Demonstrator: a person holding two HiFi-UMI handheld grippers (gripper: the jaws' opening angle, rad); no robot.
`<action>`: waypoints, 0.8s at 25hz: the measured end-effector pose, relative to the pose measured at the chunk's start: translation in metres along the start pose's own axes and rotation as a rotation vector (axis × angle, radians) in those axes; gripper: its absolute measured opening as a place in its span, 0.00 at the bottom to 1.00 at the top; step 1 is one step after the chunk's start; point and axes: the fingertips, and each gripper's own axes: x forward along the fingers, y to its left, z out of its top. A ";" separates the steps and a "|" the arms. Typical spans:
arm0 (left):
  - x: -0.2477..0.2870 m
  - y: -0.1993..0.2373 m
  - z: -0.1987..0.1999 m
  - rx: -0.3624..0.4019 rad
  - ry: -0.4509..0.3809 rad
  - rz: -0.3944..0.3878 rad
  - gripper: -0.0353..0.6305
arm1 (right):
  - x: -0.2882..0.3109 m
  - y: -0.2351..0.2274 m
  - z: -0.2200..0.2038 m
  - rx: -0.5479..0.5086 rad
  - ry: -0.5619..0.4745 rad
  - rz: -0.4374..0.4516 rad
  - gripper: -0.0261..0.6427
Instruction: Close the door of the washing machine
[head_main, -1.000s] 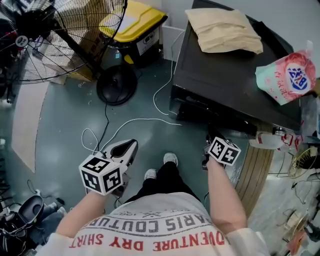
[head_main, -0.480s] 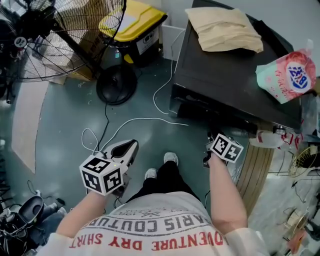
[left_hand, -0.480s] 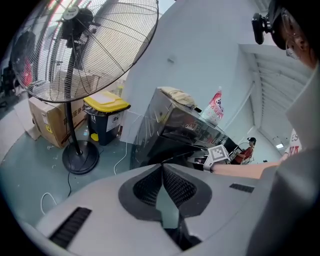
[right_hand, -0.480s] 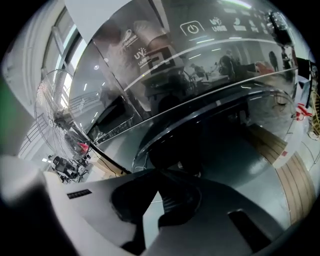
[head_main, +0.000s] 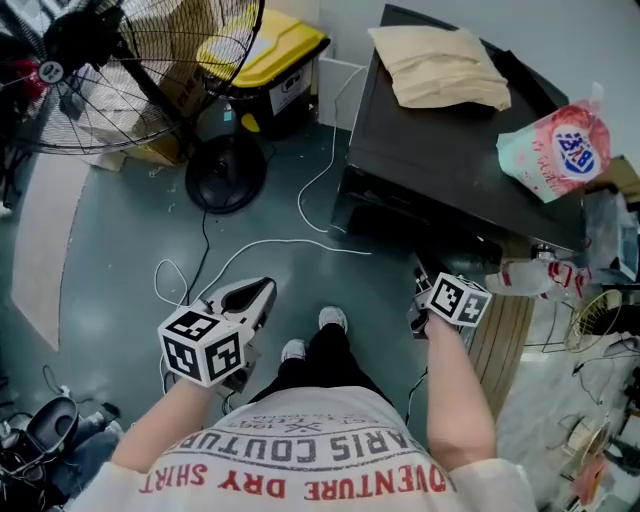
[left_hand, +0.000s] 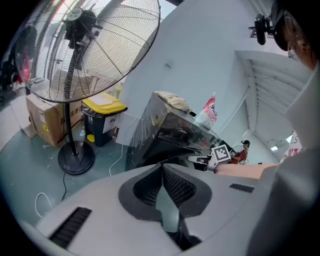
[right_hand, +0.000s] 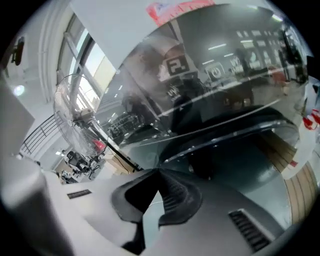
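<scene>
The black washing machine (head_main: 450, 140) stands at the upper right of the head view, front face (head_main: 400, 215) toward me. My right gripper (head_main: 420, 270) is shut and empty, its tip close to the lower front of the machine. In the right gripper view the shut jaws (right_hand: 159, 171) point at the glossy dark door (right_hand: 215, 100) and its curved rim just ahead; I cannot tell if they touch it. My left gripper (head_main: 262, 290) hangs shut and empty over the floor, left of the machine. The left gripper view has its closed tips (left_hand: 161, 166) aimed toward the washing machine (left_hand: 170, 130).
A standing fan (head_main: 130, 60) with a round base (head_main: 225, 172) and a yellow-lidded bin (head_main: 265, 55) stand at the back left. A white cable (head_main: 300, 240) runs over the floor. A paper bag (head_main: 440, 65) and a pink snack bag (head_main: 550, 150) lie on the machine.
My right gripper has risen a little along the machine's front. The left gripper has stayed where it was.
</scene>
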 end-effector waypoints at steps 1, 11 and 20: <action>-0.003 -0.003 0.001 0.003 -0.003 -0.012 0.10 | -0.007 0.012 0.001 -0.027 -0.006 0.020 0.07; -0.042 -0.050 0.011 0.119 -0.063 -0.136 0.10 | -0.114 0.146 0.004 -0.250 -0.120 0.257 0.07; -0.100 -0.109 0.024 0.227 -0.156 -0.249 0.10 | -0.208 0.231 -0.001 -0.468 -0.224 0.329 0.07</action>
